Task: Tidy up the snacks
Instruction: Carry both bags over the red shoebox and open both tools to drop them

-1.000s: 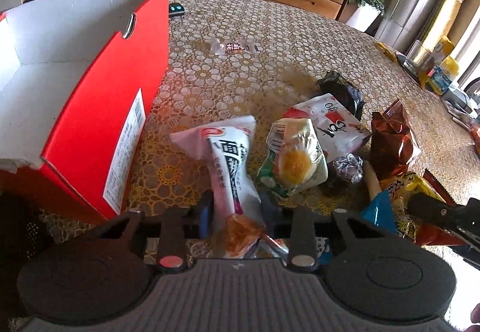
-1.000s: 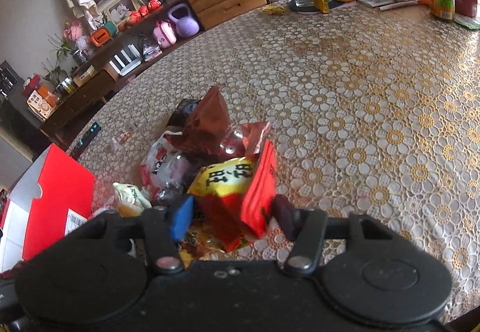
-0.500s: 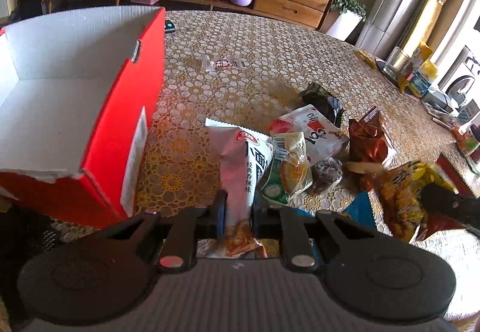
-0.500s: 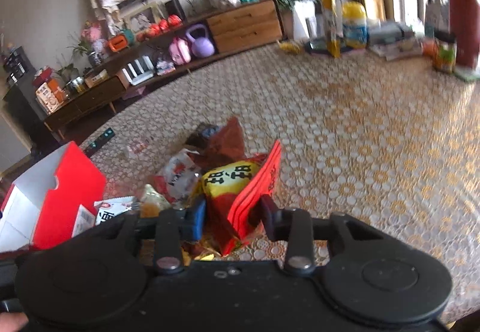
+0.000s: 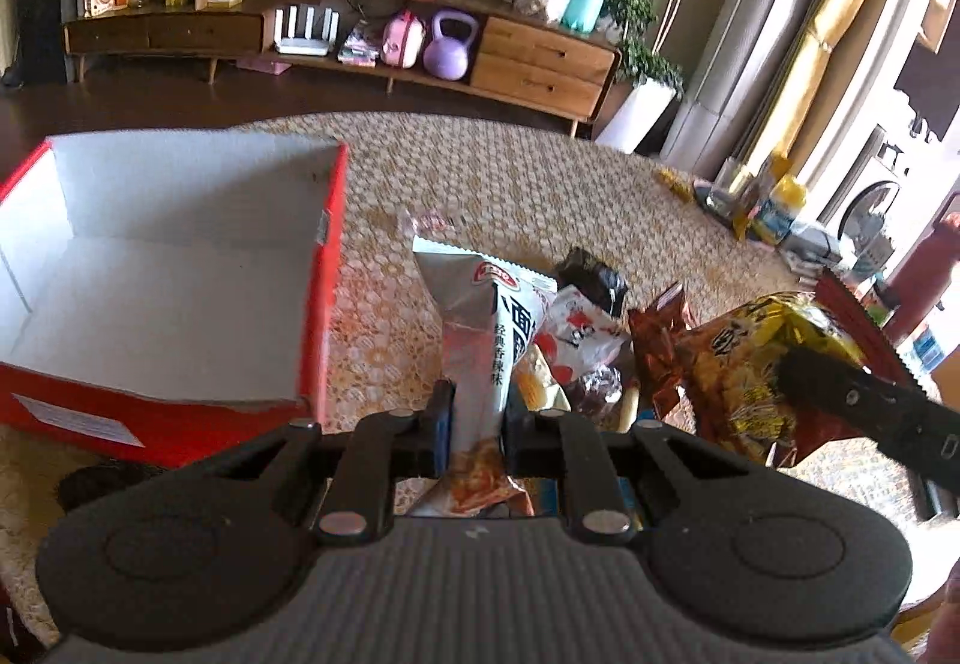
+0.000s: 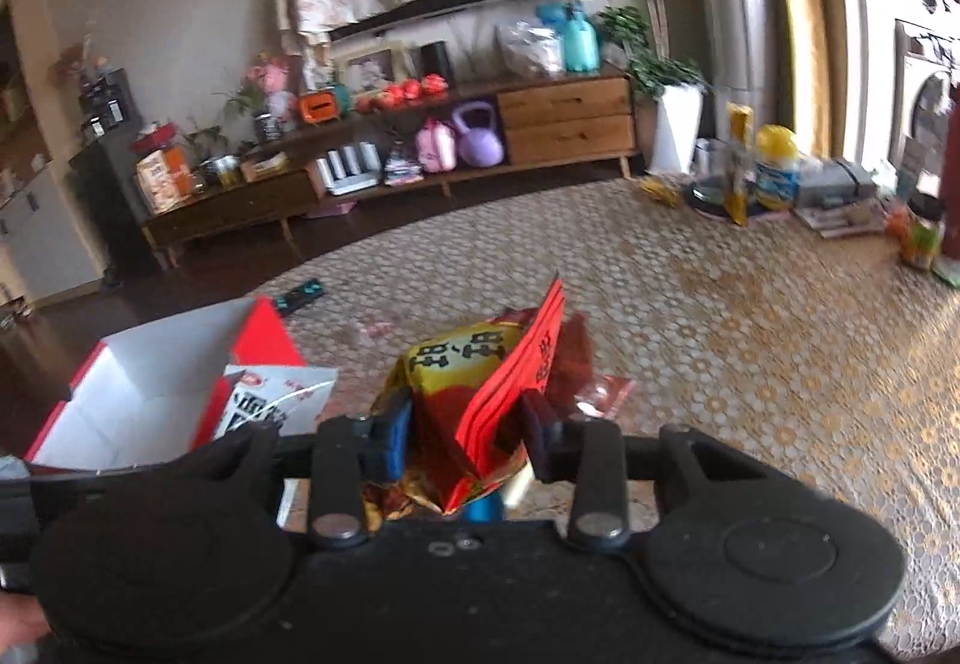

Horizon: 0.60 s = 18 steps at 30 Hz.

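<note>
In the left wrist view, the left claw (image 5: 477, 418) squeezes a tall white crinkly plastic snack packet (image 5: 480, 340) near its bottom end. The red cardboard box with plain white inside (image 5: 180, 268) sits open at nine o'clock. The packet is thin and slippery, so it could slide out or bump the box wall.

In the right wrist view, the right claw (image 6: 468, 424) pinches a puffy yellow and red shiny foil snack bag (image 6: 474, 382) above the lacy patterned desk (image 6: 750, 364). The box is at nine o'clock. The puffy bag might squash or slip loose.
</note>
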{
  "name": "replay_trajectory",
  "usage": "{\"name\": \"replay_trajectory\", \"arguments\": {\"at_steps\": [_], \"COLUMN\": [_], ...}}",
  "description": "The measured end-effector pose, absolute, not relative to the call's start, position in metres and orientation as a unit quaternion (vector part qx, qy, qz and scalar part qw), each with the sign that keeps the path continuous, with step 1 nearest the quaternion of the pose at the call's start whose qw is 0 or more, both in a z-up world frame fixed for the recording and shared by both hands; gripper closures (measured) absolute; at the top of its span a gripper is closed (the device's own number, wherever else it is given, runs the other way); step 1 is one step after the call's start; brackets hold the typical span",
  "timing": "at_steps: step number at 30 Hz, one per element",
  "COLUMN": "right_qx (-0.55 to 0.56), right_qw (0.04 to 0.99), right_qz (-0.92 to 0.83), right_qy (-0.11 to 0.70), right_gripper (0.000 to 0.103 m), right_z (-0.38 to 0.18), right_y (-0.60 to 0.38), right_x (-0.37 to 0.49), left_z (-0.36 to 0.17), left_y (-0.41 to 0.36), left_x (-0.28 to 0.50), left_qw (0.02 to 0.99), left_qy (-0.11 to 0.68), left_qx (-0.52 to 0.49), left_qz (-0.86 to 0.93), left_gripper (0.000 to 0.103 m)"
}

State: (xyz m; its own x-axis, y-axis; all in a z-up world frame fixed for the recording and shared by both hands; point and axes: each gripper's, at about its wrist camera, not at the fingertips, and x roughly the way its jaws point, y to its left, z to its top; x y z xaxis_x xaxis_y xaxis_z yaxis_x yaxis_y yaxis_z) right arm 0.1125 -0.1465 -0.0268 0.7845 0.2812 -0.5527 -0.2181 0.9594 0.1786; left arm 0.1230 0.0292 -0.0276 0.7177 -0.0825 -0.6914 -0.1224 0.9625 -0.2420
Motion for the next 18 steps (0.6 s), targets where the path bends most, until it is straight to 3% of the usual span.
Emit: {"name": "replay_trajectory", "arguments": {"at_steps": [18], "right_qx": [-0.027], "right_qw": [0.932], "right_qz": [0.234], "right_qy": [0.275], "right_gripper": [0.067], "right_z": [0.001], "right_y": [-0.017], "right_x": [0.109], "left_z": [0.029], "left_y": [0.128], "left_x": [0.098], "left_qw": [0.933], "left_qy": [0.328], "left_qx": [-0.131], "left_qz": [0.068], "left_gripper": [0.087]}}
